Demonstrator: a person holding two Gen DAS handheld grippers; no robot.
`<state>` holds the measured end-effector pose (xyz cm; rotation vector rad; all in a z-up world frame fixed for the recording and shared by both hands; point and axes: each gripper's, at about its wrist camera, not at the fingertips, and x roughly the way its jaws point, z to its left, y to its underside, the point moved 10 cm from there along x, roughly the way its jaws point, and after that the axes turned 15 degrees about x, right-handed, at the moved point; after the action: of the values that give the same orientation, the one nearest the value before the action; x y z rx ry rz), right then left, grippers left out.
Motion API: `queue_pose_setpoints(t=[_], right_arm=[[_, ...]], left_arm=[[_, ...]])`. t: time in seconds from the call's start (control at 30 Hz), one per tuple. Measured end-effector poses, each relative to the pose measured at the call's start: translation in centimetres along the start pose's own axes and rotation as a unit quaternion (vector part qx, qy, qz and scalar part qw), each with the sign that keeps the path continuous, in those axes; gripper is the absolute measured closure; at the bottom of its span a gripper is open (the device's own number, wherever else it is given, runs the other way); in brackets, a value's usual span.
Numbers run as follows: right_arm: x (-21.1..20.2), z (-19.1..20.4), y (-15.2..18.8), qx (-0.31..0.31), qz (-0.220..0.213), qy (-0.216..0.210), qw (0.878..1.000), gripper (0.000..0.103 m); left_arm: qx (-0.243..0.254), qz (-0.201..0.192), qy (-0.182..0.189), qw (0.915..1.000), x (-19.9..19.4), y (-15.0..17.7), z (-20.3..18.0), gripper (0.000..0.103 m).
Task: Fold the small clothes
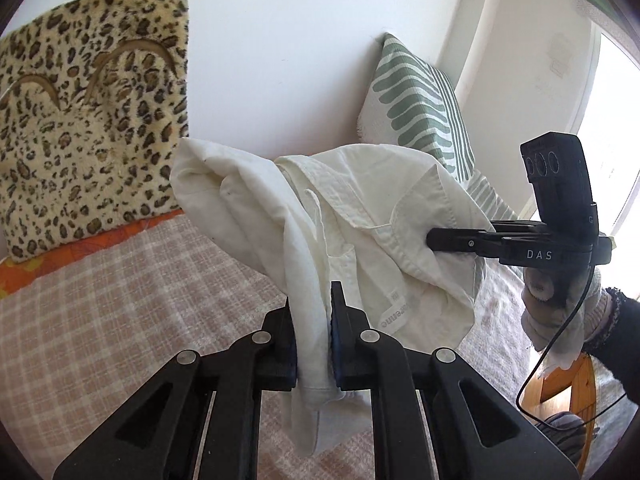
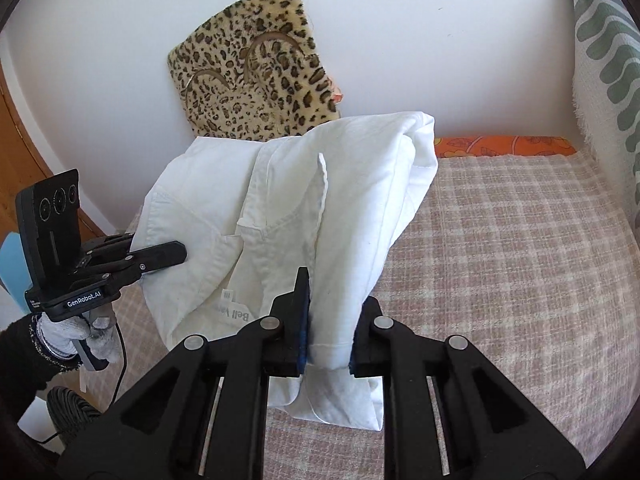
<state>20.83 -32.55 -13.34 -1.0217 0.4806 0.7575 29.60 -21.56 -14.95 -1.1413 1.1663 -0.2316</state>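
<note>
White garment (image 1: 360,216) lifted above checked bedspread (image 1: 120,280), mid-frame. Left gripper (image 1: 314,344) clamped on one bunched edge, right gripper (image 2: 328,344) clamped on another. Leopard cushion (image 1: 88,120) upper left.

One white cotton garment (image 1: 360,216), two black two-finger grippers (image 1: 314,320) (image 2: 330,332), one furry leopard-print cushion (image 1: 88,120), one green-and-white patterned pillow (image 1: 416,104), one checked pink-and-beige bedcover (image 2: 500,248)

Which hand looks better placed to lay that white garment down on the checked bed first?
Probably neither: left tongs and right tongs both clamp the white garment above the checked bedcover; lowering together seems likeliest.
</note>
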Motion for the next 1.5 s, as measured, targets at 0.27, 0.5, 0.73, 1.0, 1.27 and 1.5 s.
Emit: queue_pose_setpoints(t=[0.27,0.5,0.73,1.0,1.27,1.5], right_arm=[[1.5,-8.8,-4.6,0.005,-0.021,0.07,0.997,0.088],[3.0,-14.8,-7.4,0.021,-0.031,0.103,0.994,0.088],[4.5,-17.3,-9.0,0.017,-0.032,0.115,0.993,0.088],[5.9,-18.3,-9.4,0.01,-0.023,0.129,0.991,0.088],[7.1,-19.9,-9.2,0.012,-0.009,0.151,0.988,0.088],[8.2,-21.9,-8.7,0.005,0.009,0.21,0.978,0.073]], left_arm=[[0.012,0.005,0.03,0.9995,8.9,-3.3,-2.6,0.093],[-0.011,0.008,0.051,0.9986,15.1,-4.8,-3.2,0.093],[-0.015,0.01,0.047,0.9987,17.4,-5.4,-3.1,0.093],[-0.011,0.019,0.045,0.9988,18.9,-5.9,-3.6,0.093],[-0.012,0.028,0.04,0.9987,19.6,-5.9,-3.5,0.093],[-0.029,0.061,0.019,0.9976,20.5,-4.8,-2.4,0.086]])
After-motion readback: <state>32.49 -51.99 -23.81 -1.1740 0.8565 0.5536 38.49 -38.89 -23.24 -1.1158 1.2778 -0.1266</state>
